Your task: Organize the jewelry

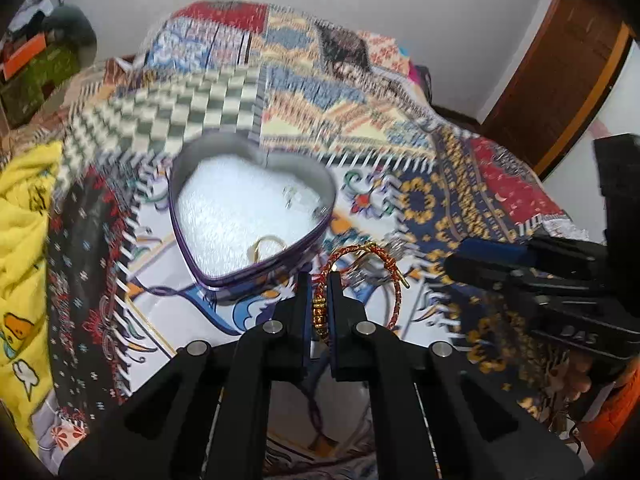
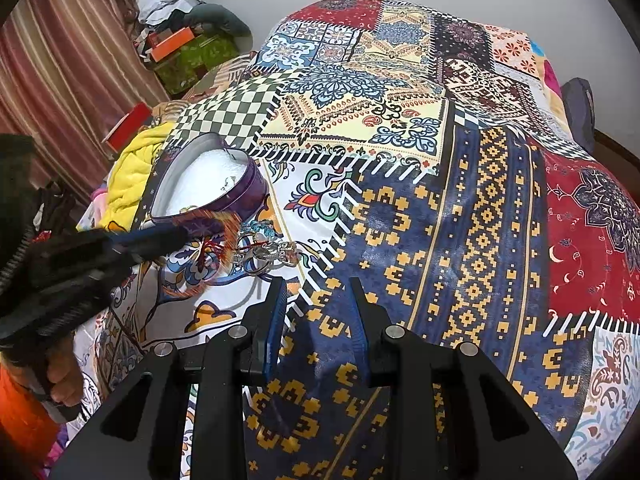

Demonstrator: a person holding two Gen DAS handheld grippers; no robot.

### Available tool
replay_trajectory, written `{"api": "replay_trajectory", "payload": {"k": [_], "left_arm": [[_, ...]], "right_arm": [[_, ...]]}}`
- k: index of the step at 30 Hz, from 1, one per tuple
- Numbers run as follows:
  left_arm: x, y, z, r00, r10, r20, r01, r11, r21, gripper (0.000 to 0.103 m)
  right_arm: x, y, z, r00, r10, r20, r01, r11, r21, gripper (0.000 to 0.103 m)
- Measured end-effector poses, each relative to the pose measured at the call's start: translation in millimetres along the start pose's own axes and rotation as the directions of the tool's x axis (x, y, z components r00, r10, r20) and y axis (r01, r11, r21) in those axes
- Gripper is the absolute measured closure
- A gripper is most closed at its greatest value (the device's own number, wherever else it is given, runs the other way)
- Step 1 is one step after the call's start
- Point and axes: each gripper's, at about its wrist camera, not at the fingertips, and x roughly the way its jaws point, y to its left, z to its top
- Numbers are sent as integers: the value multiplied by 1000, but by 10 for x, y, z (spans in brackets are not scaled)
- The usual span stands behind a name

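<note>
My left gripper [image 1: 319, 280] is shut on a red-and-gold braided bracelet [image 1: 394, 266] and holds it just right of a purple heart-shaped tin [image 1: 188, 240] with white padding. A gold ring [image 1: 267, 245] and small silver pieces [image 1: 291, 196] lie in the tin. My right gripper [image 2: 318, 286] is open and empty over the navy-and-yellow part of the patchwork blanket [image 2: 472, 240]. In the right wrist view the tin [image 2: 248, 192] is at the left, the left gripper [image 2: 180, 234] beside it with the blurred bracelet [image 2: 232, 228]. A small pile of silver jewelry [image 2: 266, 254] lies on the blanket.
A yellow cloth [image 1: 24, 240] lies left of the tin. Boxes and clutter [image 2: 180, 48] stand at the far left by a striped curtain [image 2: 60, 60]. A wooden door [image 1: 560, 80] is at the right. The right gripper shows at the right edge in the left wrist view [image 1: 500, 264].
</note>
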Motion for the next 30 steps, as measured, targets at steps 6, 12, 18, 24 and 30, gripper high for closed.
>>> {"api": "replay_trajectory", "payload": {"k": [6,12,18,24,30], "left_arm": [[-377,-85,113,993,29,118,-31,999,20,98],[-547,45,146,981,95,171,-99,995,12,98],[-492,234,115,981,106,162,-102,994,-37,98],[-439,343,96,982,101,158,-92,993,-68,98],[-429,344,98,982,100,158,-89,993,-75,98]], "right_arm": [[63,87,62,1000,-7,-4,7,1000,-29,76],[208,110,179,1000,-6,-14,5,999,-34,76],[395,128,230,998,23,-52,-25,999,-32,76],[412,127,186,999,31,-42,-32,999,-26,83],[326,115,155,999,39,-27,-39,999,-7,90]]}}
